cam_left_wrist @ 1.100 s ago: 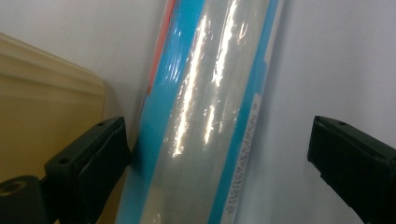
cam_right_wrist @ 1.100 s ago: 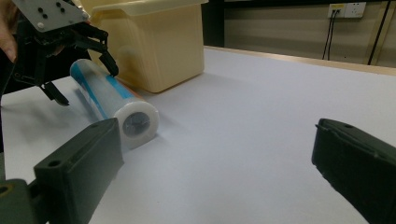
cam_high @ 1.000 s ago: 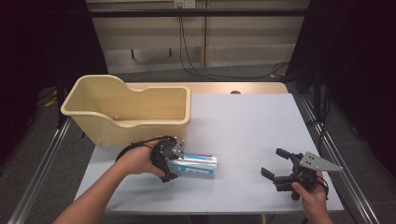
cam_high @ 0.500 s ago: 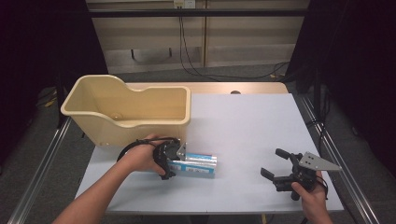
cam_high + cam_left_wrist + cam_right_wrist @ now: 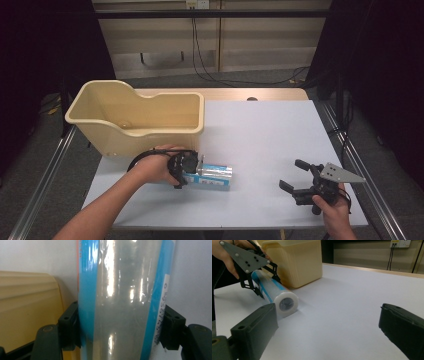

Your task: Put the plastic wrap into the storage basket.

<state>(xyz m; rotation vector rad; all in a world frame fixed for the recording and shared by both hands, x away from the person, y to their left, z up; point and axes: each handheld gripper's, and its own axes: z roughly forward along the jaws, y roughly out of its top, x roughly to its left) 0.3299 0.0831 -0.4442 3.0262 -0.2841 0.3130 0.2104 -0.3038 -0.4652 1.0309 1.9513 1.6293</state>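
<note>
Left gripper (image 5: 192,171) clamped on one end of a blue-striped clear roll (image 5: 214,175), which lies on the white table (image 5: 265,135) just in front of the cream bin (image 5: 135,117). Right gripper (image 5: 295,177) well apart at the near right, jaws wide, nothing between them.

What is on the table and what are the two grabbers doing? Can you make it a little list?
table: white flat tabletop
tub: big beige plastic tub, open top, at the far left
roll: clear plastic-wrapped roll with blue stripes, lying on its side in front of the tub
left gripper: jaws closed on the roll's two sides
right gripper: jaws open, holding nothing, near the right front
</note>
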